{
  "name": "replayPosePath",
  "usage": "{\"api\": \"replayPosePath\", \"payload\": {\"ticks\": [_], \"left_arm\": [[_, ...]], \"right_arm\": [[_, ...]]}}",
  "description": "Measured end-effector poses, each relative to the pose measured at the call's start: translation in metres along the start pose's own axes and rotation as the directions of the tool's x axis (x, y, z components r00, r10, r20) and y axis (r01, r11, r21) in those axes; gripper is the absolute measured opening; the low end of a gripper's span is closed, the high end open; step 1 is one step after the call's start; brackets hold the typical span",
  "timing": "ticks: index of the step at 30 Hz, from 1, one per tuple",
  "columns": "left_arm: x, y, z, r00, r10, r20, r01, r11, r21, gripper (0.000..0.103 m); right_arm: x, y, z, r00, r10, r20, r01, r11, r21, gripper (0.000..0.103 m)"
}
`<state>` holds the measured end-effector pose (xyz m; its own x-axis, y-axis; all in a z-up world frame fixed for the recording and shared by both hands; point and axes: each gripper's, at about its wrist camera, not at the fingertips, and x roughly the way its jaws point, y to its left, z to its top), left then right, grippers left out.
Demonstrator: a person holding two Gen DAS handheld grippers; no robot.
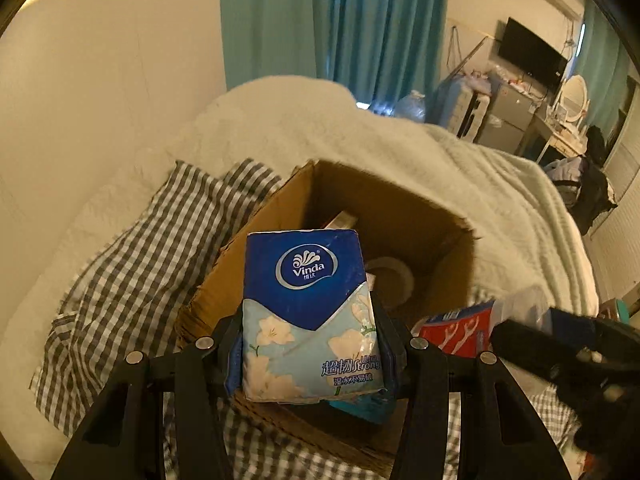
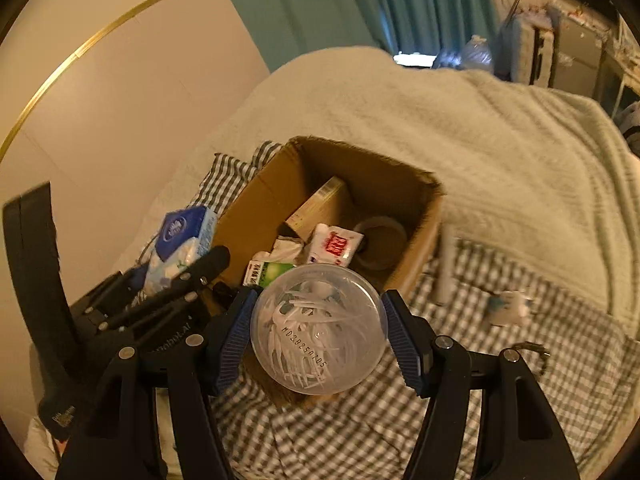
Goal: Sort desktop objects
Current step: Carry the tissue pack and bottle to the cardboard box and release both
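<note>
Both grippers hovered loaded at the near edge of an open cardboard box (image 2: 260, 204) on a checked cloth (image 2: 500, 380), mid-frame in both views. The left gripper (image 1: 310, 344) clamped a blue Vinda tissue pack (image 1: 308, 312) upright between its fingers, low centre of its view, the box just behind. The right gripper (image 2: 320, 336) pinched a clear round tub of floss picks (image 2: 320, 328), bottom centre, over the box's near corner. The step appeared to be dropping items in; next, each would need carrying over the opening before release.
</note>
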<state>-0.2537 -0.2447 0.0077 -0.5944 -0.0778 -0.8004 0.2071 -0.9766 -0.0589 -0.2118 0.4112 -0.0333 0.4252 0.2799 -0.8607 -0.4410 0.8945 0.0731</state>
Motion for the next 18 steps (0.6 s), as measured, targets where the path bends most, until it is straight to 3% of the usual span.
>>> {"api": "replayPosePath", "payload": {"ticks": [5, 7, 10, 12, 18], "left_arm": [[0.028, 0.018, -0.001, 1.000, 0.000, -0.024, -0.002, 0.997, -0.071, 0.056], [0.032, 0.019, 0.001, 0.999, -0.016, -0.028, 0.014, 0.996, -0.085, 0.073], [0.028, 0.015, 0.002, 0.999, 0.041, 0.005, -0.040, 0.995, -0.092, 0.093], [0.023, 0.012, 0.003, 0.998, 0.066, 0.024, -0.064, 0.993, -0.099, 0.093], [-0.010, -0.017, -0.001, 0.999, 0.008, 0.047, -0.004, 0.996, -0.089, 0.093]], "right_arm": [[0.013, -0.008, 0.010, 0.993, 0.112, 0.042, -0.114, 0.992, 0.056, 0.064], [0.010, -0.012, 0.014, 0.991, 0.119, 0.064, -0.123, 0.990, 0.075, 0.066], [-0.006, -0.024, 0.018, 0.992, 0.063, 0.113, -0.070, 0.996, 0.056, 0.068], [-0.021, -0.036, 0.018, 0.990, 0.020, 0.139, -0.028, 0.998, 0.053, 0.068], [-0.077, -0.081, 0.001, 0.981, -0.064, 0.182, 0.046, 0.994, 0.097, 0.068]]}}
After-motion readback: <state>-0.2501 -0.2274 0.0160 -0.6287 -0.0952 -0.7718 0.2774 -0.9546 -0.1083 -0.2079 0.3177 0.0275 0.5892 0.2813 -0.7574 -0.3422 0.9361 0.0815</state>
